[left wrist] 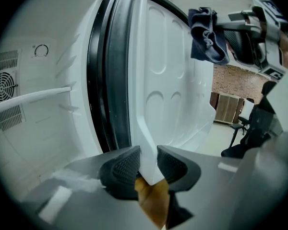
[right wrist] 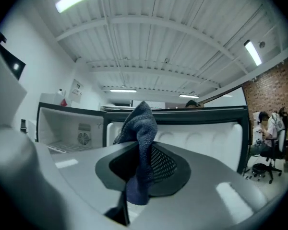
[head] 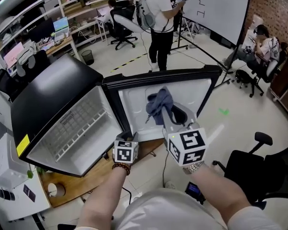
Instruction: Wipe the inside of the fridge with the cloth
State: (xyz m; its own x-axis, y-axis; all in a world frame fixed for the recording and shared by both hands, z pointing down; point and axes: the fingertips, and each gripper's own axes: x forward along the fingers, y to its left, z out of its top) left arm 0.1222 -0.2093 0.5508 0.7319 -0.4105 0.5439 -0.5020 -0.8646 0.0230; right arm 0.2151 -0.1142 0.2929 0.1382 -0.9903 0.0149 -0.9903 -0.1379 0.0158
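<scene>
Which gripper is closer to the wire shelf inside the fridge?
Left. The left gripper clamps the door by its edge, just beside the wire shelf; the right gripper, holding the cloth, is farther right, facing the door.

In the head view the fridge (head: pixel 43 99) sits at centre left, its cavity facing the lower right with a wire shelf (head: pixel 79 123) inside. Its door (head: pixel 134 99) stands swung open at centre frame. The left gripper (head: pixel 127 138) clamps the door's lower edge. Just right of it, the right gripper (head: pixel 175 116) pinches the cloth (head: pixel 159 104) in front of the door's inner face. A wooden board (head: pixel 86 178) lies under the fridge. Behind the door stands a person (head: pixel 158 18). A whiteboard (head: pixel 221 8) is at upper right and a chair (head: pixel 259 171) at lower right.
</scene>
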